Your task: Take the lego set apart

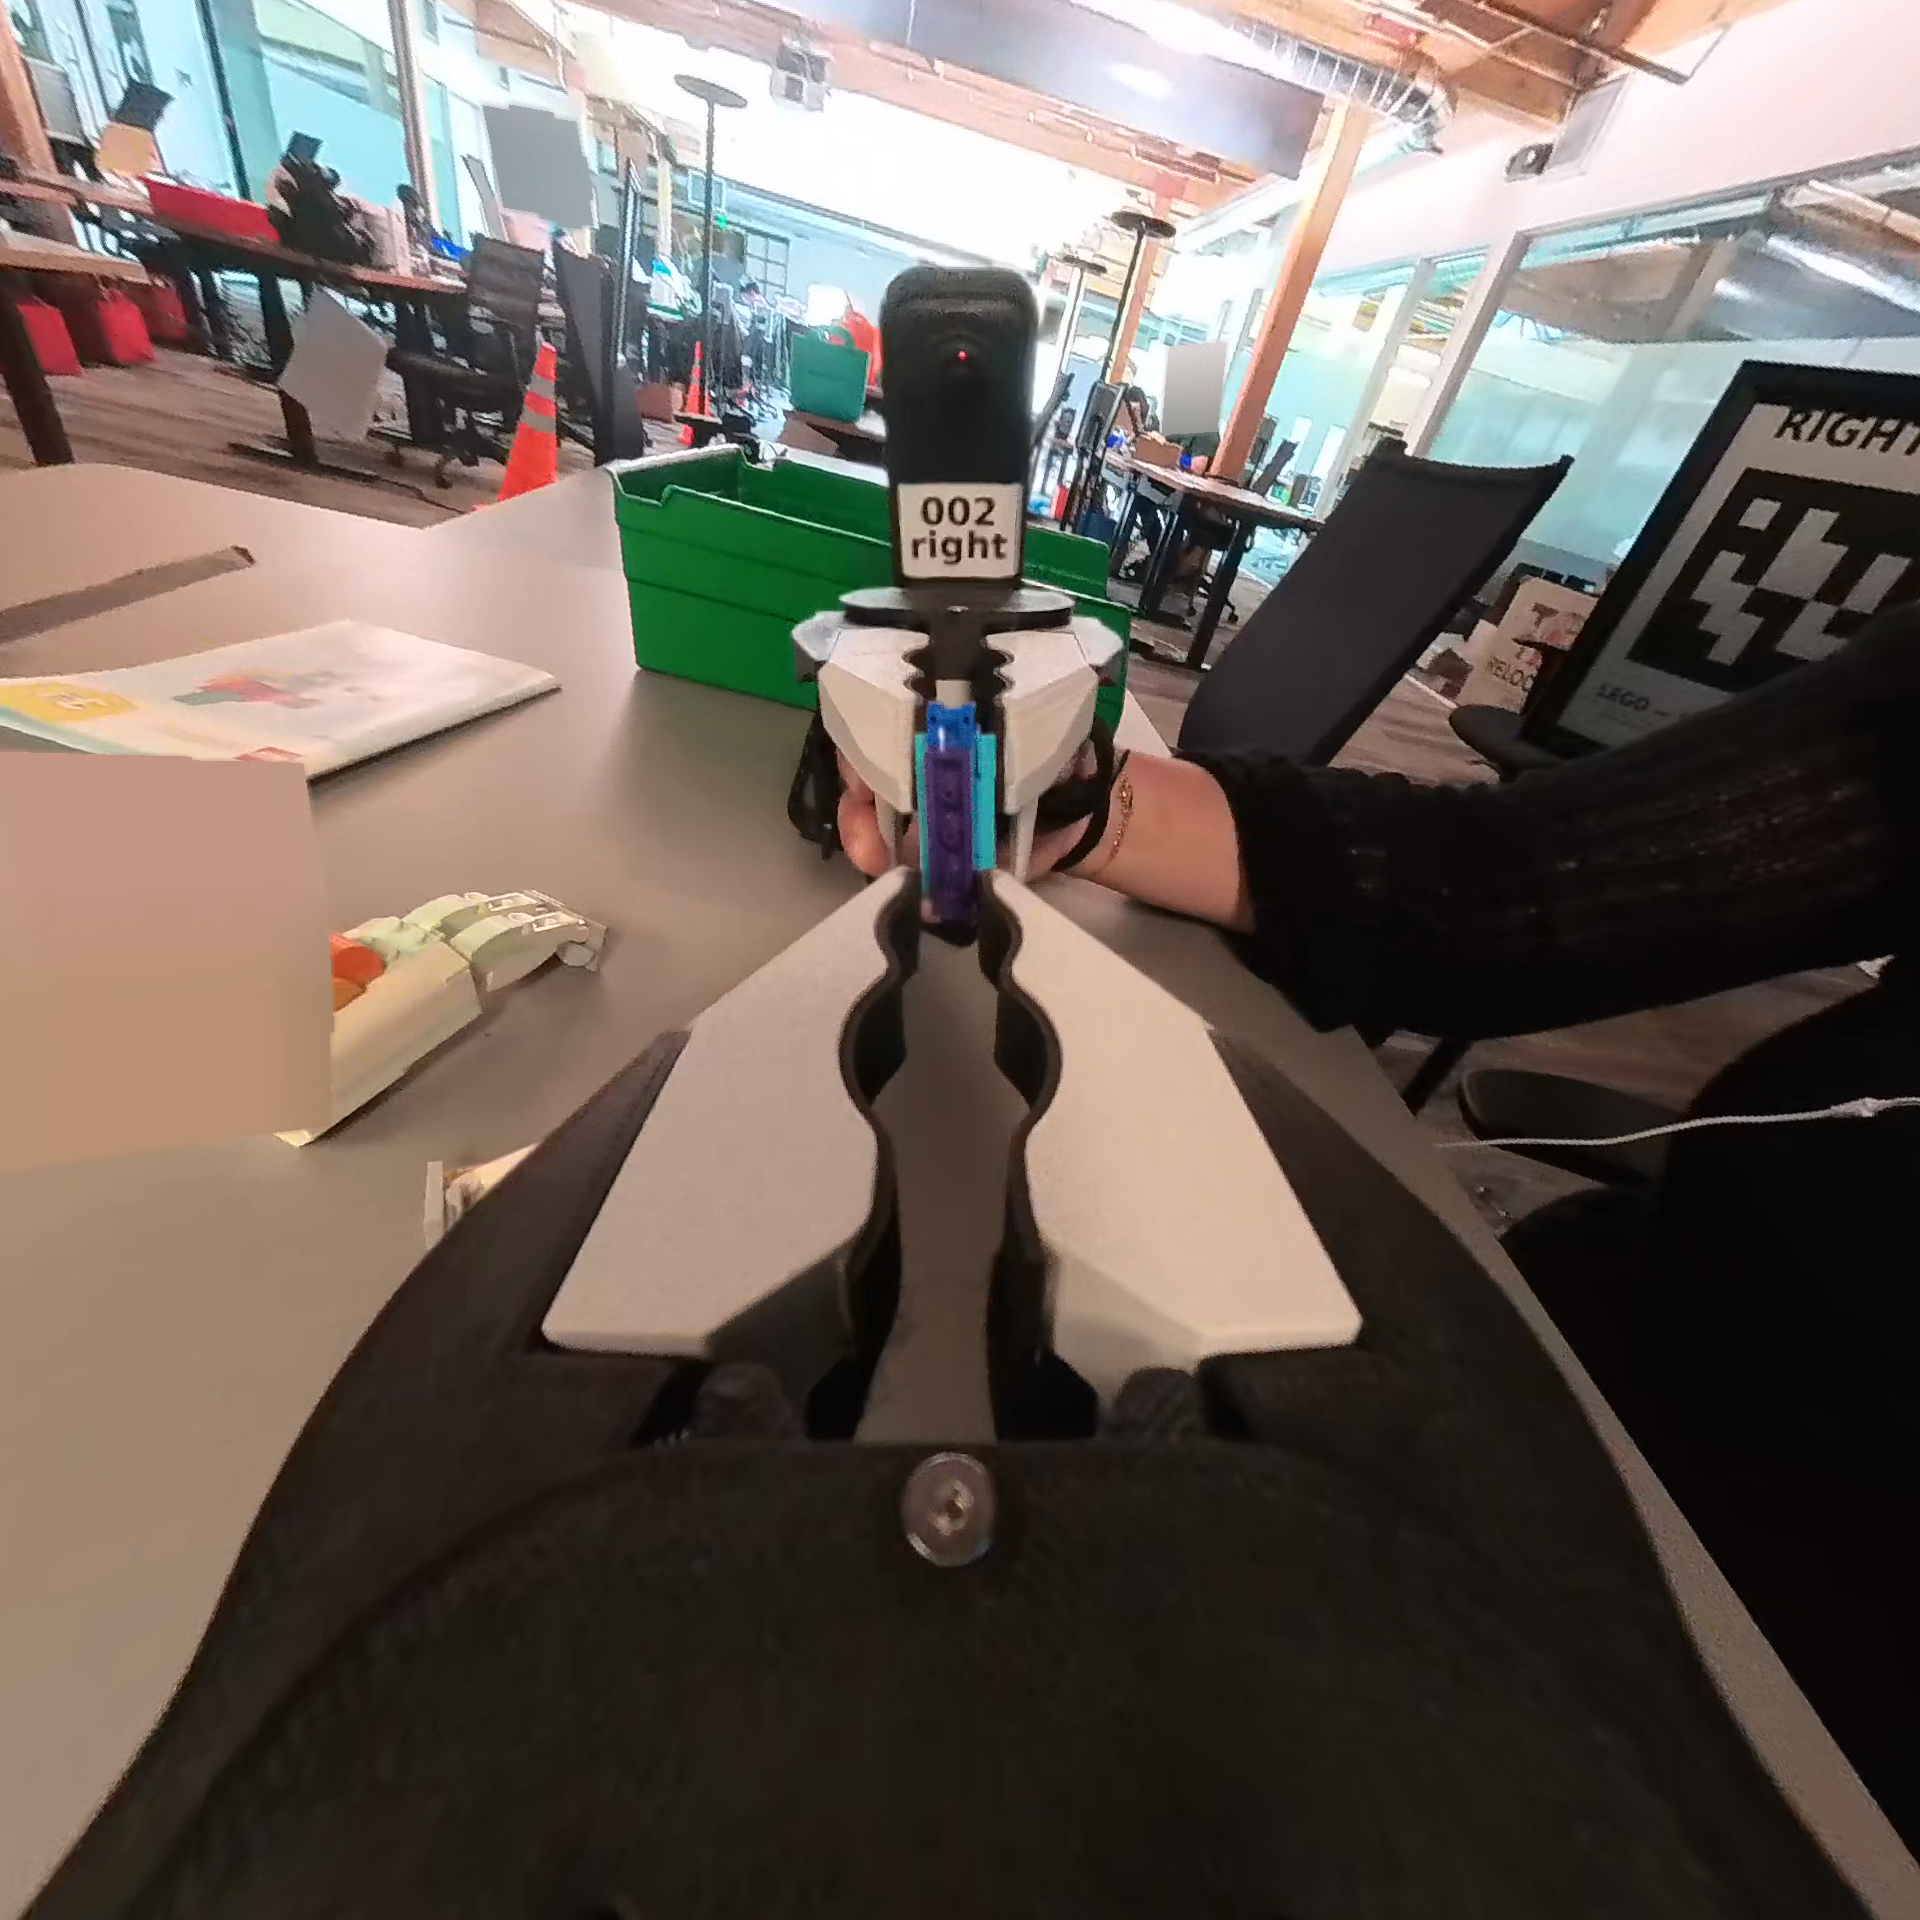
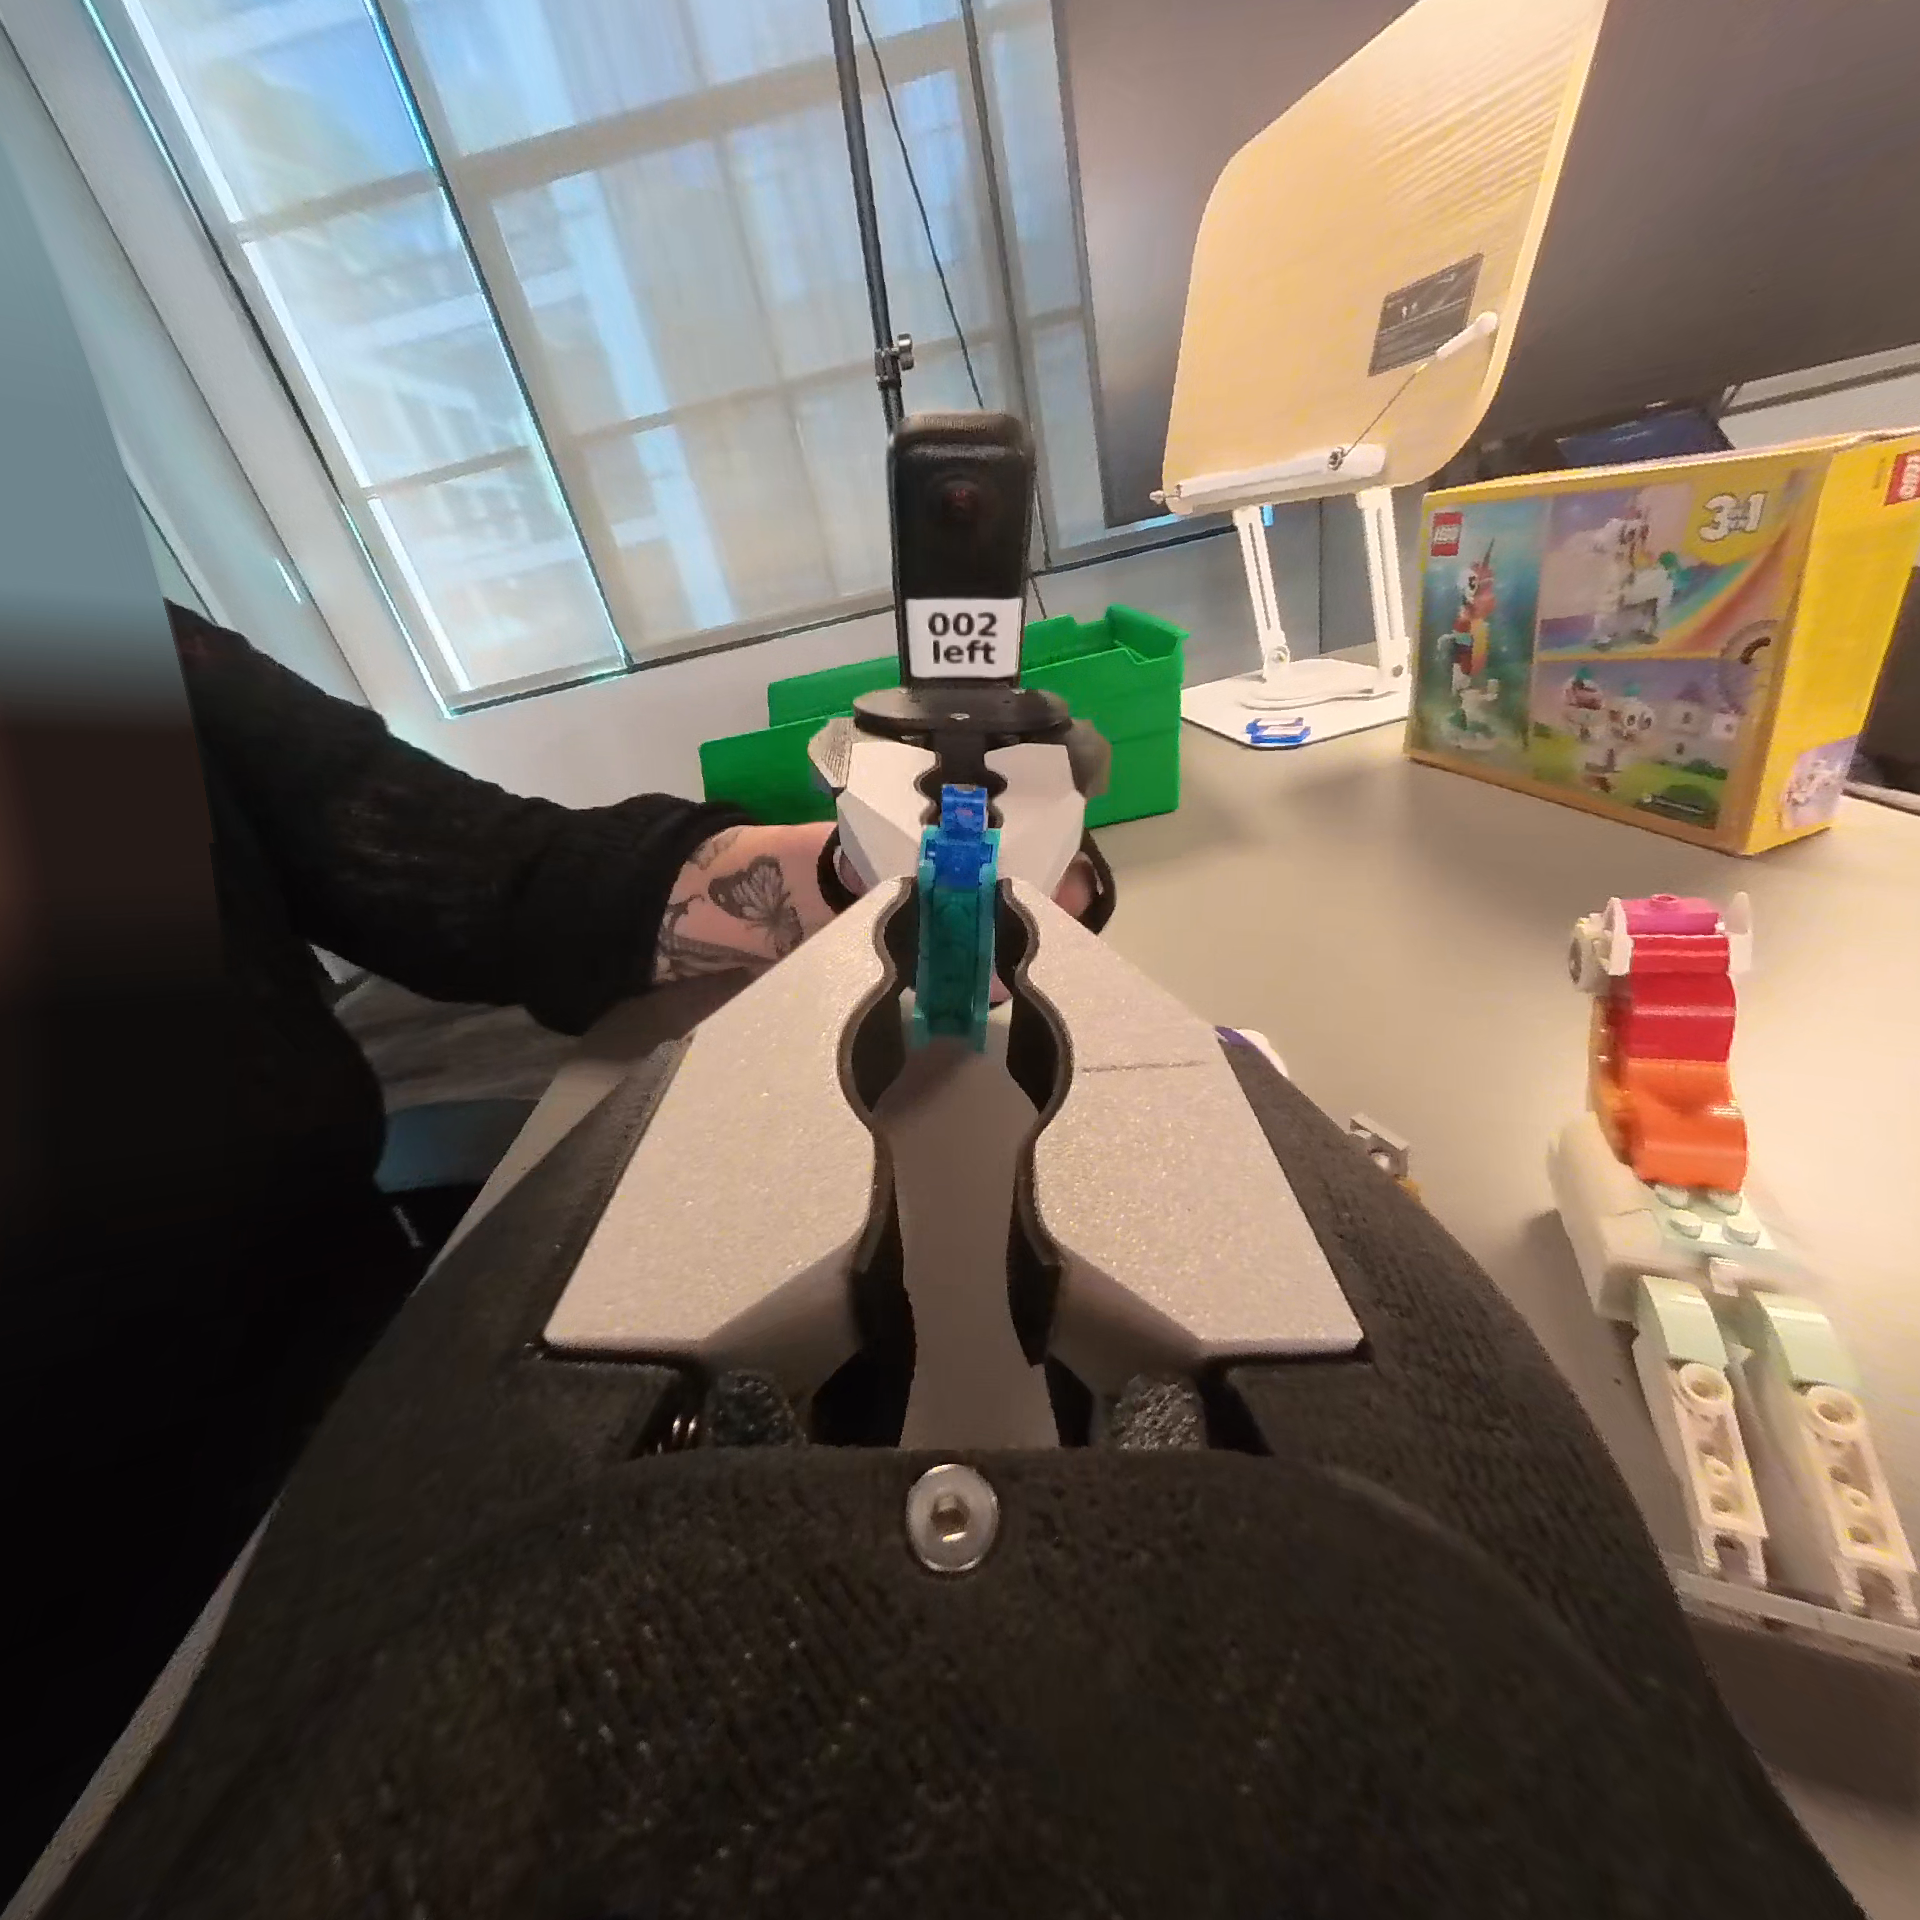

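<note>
A small stack of purple, teal and blue bricks [image 1: 948,831] is held in the air between my two grippers, which face each other tip to tip. My left gripper [image 1: 948,896] is shut on the purple end. My right gripper [image 2: 948,935] is shut on the teal part of the stack [image 2: 945,971], with a blue brick [image 2: 961,831] towards the left gripper [image 2: 961,868]. The rest of the lego model [image 2: 1662,1091], pink, red, orange, white and pale green, lies on the grey table [image 2: 1351,935]. It also shows in the left wrist view [image 1: 468,951], partly hidden by a blurred patch.
A green bin [image 1: 727,582] stands behind the grippers on the table. An instruction booklet [image 1: 281,696] lies at the left. A yellow lego box [image 2: 1662,644] and a cream book stand [image 2: 1351,312] stand at the back. A framed marker board [image 1: 1766,561] and a black chair [image 1: 1371,603] are beyond the table edge. The grippers are tip to tip, or close to it.
</note>
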